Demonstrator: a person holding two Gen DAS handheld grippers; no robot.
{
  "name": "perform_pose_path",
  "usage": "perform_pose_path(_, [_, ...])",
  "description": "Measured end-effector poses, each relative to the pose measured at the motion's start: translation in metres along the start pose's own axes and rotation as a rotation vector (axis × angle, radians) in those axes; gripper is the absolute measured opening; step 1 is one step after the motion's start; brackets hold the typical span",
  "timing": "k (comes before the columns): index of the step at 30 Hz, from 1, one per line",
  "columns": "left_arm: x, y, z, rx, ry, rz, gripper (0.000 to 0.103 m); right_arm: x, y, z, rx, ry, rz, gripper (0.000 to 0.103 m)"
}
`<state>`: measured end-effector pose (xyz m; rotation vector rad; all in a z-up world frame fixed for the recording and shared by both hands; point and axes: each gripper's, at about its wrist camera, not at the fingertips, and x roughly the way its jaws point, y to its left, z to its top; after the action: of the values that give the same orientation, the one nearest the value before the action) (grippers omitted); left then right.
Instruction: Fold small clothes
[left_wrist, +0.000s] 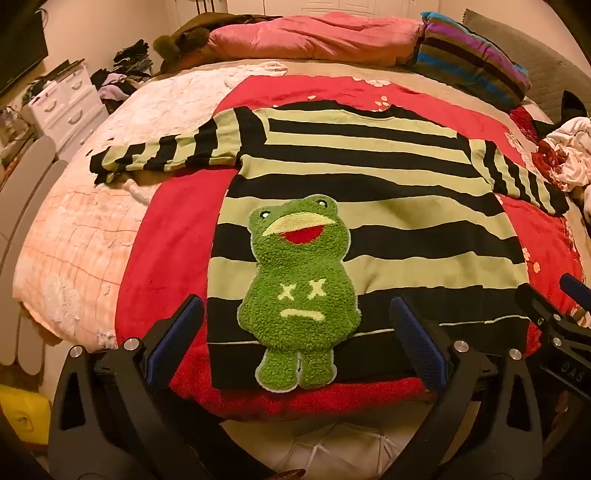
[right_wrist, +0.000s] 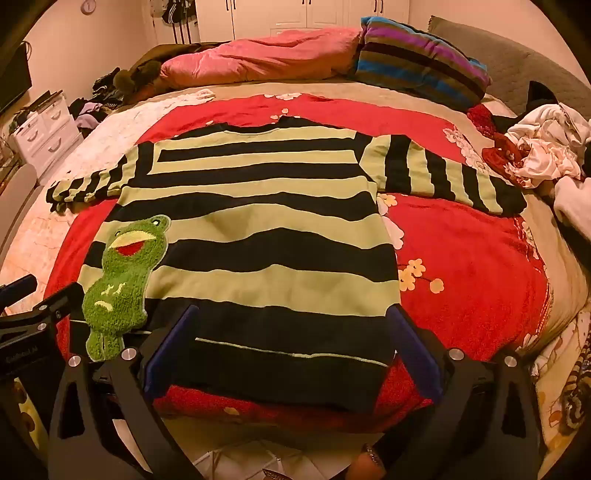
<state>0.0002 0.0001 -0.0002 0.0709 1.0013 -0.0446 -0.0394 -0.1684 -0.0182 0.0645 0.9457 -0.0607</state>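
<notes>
A small black and pale-green striped sweater (left_wrist: 369, 177) lies flat, front up, on a red blanket (left_wrist: 170, 229), with both sleeves spread out sideways. A fuzzy green frog patch (left_wrist: 299, 295) sits on its lower left front. My left gripper (left_wrist: 295, 332) is open and empty at the hem, its fingers either side of the frog. My right gripper (right_wrist: 295, 339) is open and empty at the hem's right half, over the sweater (right_wrist: 258, 206); the frog (right_wrist: 118, 284) is to its left. Each gripper shows at the edge of the other's view.
The bed (left_wrist: 74, 229) carries a pink duvet (left_wrist: 314, 37) and a striped pillow (left_wrist: 472, 59) at the far end. A heap of white and red clothes (right_wrist: 535, 147) lies at the right. A white drawer unit (left_wrist: 66, 107) stands left of the bed.
</notes>
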Motion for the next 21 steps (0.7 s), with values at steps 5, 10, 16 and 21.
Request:
perform_pose_path(5, [0.0007,0.0003,0.0001,0.001,0.002,0.001,0.094,-0.0007,0.0006,-0.0002,-0.005,-0.006,-0.006,0.099])
perform_pose_path(10, [-0.001,0.0005,-0.0002,0.001,0.0,0.001,0.094,0.0,0.0007,0.0,-0.006,0.001,-0.007,0.099])
perform_pose_path(16, [-0.0003,0.0,-0.0001,0.002,0.003,0.008,0.094,0.0007,0.0015,-0.002,-0.006,0.001,-0.007,0.099])
perform_pose_path(21, [-0.0007,-0.0003,-0.0002,0.004,0.0,0.008,0.094,0.0004,0.0014,-0.0016,-0.008,0.003,-0.006,0.099])
